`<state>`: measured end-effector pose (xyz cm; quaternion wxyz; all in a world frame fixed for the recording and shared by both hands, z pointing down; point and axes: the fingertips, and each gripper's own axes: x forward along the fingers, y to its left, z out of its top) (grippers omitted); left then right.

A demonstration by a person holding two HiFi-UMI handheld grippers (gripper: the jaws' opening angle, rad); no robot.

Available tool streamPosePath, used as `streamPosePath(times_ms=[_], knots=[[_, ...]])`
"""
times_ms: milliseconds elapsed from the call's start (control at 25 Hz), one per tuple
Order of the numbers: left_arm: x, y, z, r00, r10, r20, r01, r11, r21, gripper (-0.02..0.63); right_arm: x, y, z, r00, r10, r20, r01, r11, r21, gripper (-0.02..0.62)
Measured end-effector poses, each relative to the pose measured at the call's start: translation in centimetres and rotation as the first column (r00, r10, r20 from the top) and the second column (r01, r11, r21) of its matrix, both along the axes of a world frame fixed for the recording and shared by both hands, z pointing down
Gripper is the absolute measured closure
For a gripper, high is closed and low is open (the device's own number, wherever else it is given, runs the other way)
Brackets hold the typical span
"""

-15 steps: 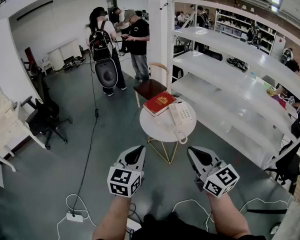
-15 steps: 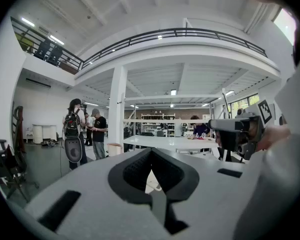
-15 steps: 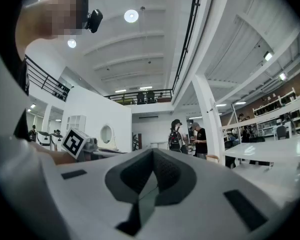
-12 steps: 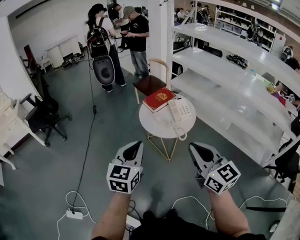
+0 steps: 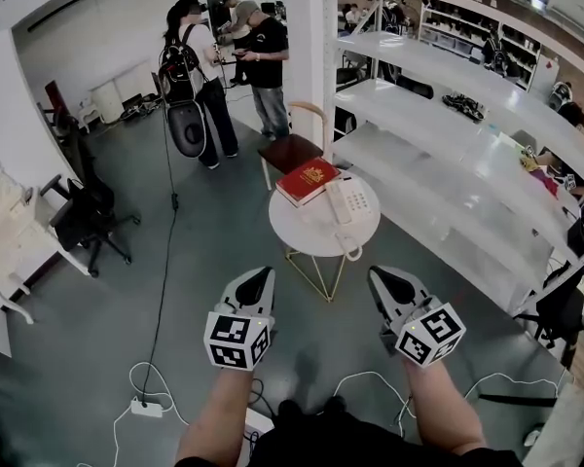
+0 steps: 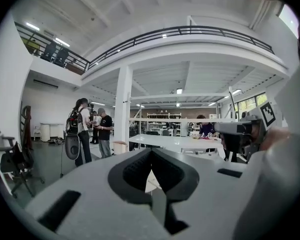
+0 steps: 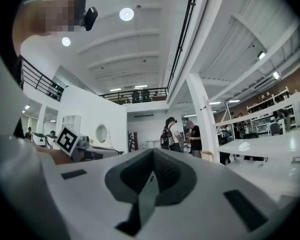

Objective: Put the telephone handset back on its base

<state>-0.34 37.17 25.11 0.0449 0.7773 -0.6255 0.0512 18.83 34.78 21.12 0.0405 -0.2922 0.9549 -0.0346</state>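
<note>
A white telephone [image 5: 353, 202] stands on a small round white table [image 5: 307, 232] ahead of me, beside a red book [image 5: 308, 181]. Its handset [image 5: 338, 202] lies along the base's left side, and the coiled cord [image 5: 350, 252] hangs at the table's near edge. I cannot tell whether the handset sits in its cradle. My left gripper [image 5: 256, 278] [image 6: 151, 171] and right gripper [image 5: 380, 275] [image 7: 151, 176] are held side by side in the air, short of the table. Both are shut and hold nothing.
A wooden chair [image 5: 292, 154] stands behind the table, next to a white pillar [image 5: 307, 27]. Long white shelves [image 5: 438, 154] run along the right. Several people [image 5: 263, 66] stand at the back. Cables and a power strip [image 5: 146, 407] lie on the floor at left.
Both grippers sit slightly higher in the head view and the table has drawn a little nearer. Nothing on the table has moved, and both grippers stay shut.
</note>
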Motion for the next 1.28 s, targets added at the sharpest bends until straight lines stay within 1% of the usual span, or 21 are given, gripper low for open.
streamPosePath(times_ms=[240,400,480,680,840,1000,1120,1280], knots=[[0.1,0.1,-0.5,0.999,-0.041,-0.004,0.041,0.999,0.015,0.597,1.5,-0.2,-1.1,0.999,-0.002,0.036,0.003,1.000,-0.012,0.591],[1.1,-0.2,-0.8,0.997,-0.068,0.021,0.067,0.997,0.035,0.597,2.8,-0.4,-0.9,0.999,-0.012,0.032,0.012,1.000,0.009,0.591],[1.6,-0.1,-0.9,0.997,-0.075,0.020,0.075,0.996,0.042,0.597,3.3,-0.5,-0.5,1.000,-0.015,0.025,0.014,1.000,0.013,0.589],[1.1,-0.6,-0.7,0.996,-0.082,0.021,0.081,0.996,0.029,0.597,2.8,-1.2,0.6,0.999,-0.030,0.028,0.030,0.999,-0.026,0.589],[-0.5,-2.4,0.2,0.997,-0.076,-0.002,0.076,0.997,0.023,0.597,1.1,-2.6,1.6,0.999,-0.031,0.008,0.032,0.999,-0.044,0.589],[-2.9,-6.4,1.1,0.997,-0.062,-0.041,0.063,0.998,0.019,0.597,-1.3,-5.9,2.7,0.999,-0.024,-0.024,0.023,0.997,-0.070,0.589],[-5.7,-10.0,1.1,0.998,-0.040,-0.053,0.041,0.999,0.021,0.597,-4.3,-9.5,2.6,0.999,-0.010,-0.034,0.007,0.997,-0.077,0.589],[-10.3,-14.7,0.4,0.999,-0.015,-0.038,0.016,0.999,0.033,0.597,-9.0,-14.2,1.9,1.000,0.006,-0.024,-0.008,0.997,-0.079,0.590]])
